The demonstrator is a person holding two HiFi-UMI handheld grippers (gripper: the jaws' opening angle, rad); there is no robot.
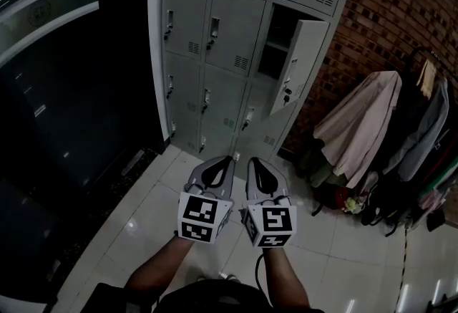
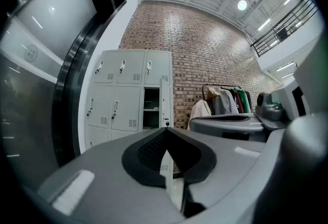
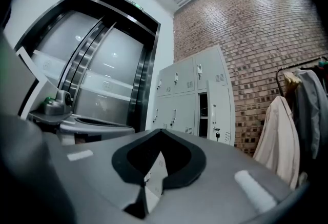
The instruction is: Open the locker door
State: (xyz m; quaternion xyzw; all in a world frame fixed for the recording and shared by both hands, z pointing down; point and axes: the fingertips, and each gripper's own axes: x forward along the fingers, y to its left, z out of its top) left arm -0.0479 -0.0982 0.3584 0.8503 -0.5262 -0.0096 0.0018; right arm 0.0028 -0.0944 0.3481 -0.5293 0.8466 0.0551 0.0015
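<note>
**Subject of task.** The pale grey sheet-metal locker door (image 1: 297,64) stands open. It belongs to the right-hand column, second row from the top, of a grey steel locker bank (image 1: 215,39). The bank stands at the far edge of the white tiled floor (image 1: 143,218), beside a red brick wall (image 1: 401,11). The door is hinged on its right side and is swung out towards the room. It has vent slots, and a small key with a dark tag (image 3: 216,135) hangs in its lock.

**Count.**
- The locker bank has three columns, and four rows show in the head view.
- One door is open; every other visible door is closed.
- There are two hand-held grippers, each carrying one marker cube.
- Several garments hang at the right, among them a pale beige coat (image 1: 361,118).

**Containers.** The opened compartment (image 1: 278,36) is dark inside and crossed by one shelf. Its contents cannot be made out.

**Grippers.** The left hand-held gripper (image 1: 222,160) and the right hand-held gripper (image 1: 256,161) are side by side over the floor, well apart from the lockers. Both are clenched with their pads together and nothing between them.
</note>
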